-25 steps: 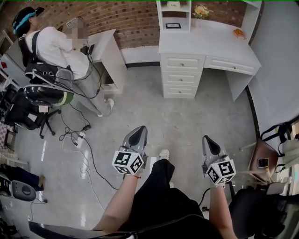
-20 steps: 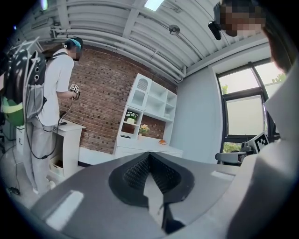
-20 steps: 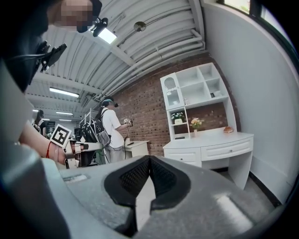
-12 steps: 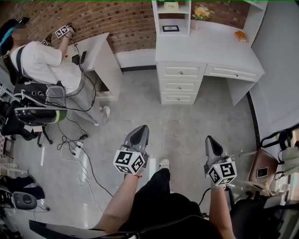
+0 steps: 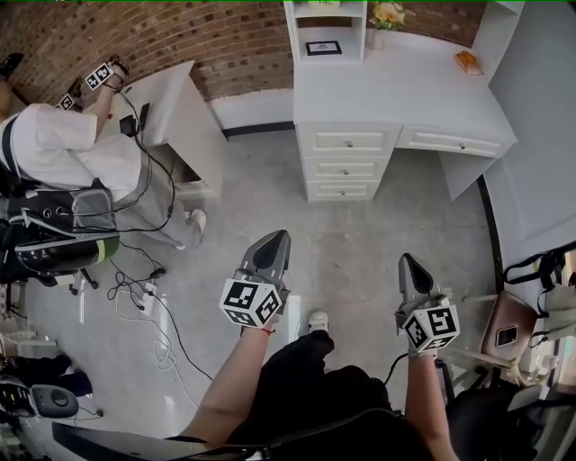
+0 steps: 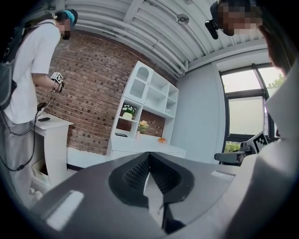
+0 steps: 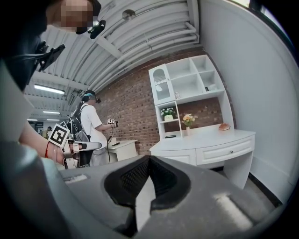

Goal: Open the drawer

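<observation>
Nearest, the left gripper (image 5: pixel 273 241) and the right gripper (image 5: pixel 406 266) are each pressed together on nothing. They are held over the floor (image 5: pixel 360 243) and aimed at the white bench (image 5: pixel 405 94), well apart from it. I judge this the approach step: the next move calls for getting within reach, spreading one gripper and pinching a knob. The stack of three drawers (image 5: pixel 347 167) and the wide drawer (image 5: pixel 450 142) beside it are all closed (contents unseen). Farther back on the bench stand a small frame (image 5: pixel 323 48) and flowers (image 5: pixel 387 13).
</observation>
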Tool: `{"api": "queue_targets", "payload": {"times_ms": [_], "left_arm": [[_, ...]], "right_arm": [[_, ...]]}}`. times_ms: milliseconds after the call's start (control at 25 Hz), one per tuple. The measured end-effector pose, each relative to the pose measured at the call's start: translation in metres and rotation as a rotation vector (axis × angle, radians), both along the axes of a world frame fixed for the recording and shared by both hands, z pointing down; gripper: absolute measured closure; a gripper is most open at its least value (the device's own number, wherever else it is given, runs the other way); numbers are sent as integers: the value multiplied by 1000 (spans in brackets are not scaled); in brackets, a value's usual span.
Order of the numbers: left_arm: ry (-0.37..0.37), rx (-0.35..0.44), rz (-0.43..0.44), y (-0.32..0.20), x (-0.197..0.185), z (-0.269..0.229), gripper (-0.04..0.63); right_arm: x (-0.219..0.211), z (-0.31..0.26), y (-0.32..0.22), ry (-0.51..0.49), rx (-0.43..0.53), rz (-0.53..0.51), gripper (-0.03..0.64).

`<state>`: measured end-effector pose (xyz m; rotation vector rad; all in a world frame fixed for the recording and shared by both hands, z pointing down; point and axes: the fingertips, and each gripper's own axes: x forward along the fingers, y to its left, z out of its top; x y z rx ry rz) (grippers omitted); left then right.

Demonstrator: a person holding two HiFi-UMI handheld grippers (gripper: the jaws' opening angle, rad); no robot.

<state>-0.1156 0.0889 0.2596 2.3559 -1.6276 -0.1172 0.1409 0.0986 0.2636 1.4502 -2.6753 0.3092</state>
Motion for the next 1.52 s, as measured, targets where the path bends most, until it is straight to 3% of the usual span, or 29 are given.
{"api": "queue_targets", "payload": {"times_ms": [320, 720, 1160, 1520], "left_arm": [[2, 11, 17, -49, -16, 10, 592], [12, -6, 69, -87, 6, 22, 592], [21, 16, 23, -149, -4, 24, 592], [34, -30, 27, -200, 10, 58, 592]], "right_arm": [[-20, 6, -46, -13, 22, 2, 614], [-8, 14, -79, -16, -7, 30, 614], [-29, 24, -151, -1, 13, -33, 614], [-40, 54, -208, 1, -37, -74, 614]]}}
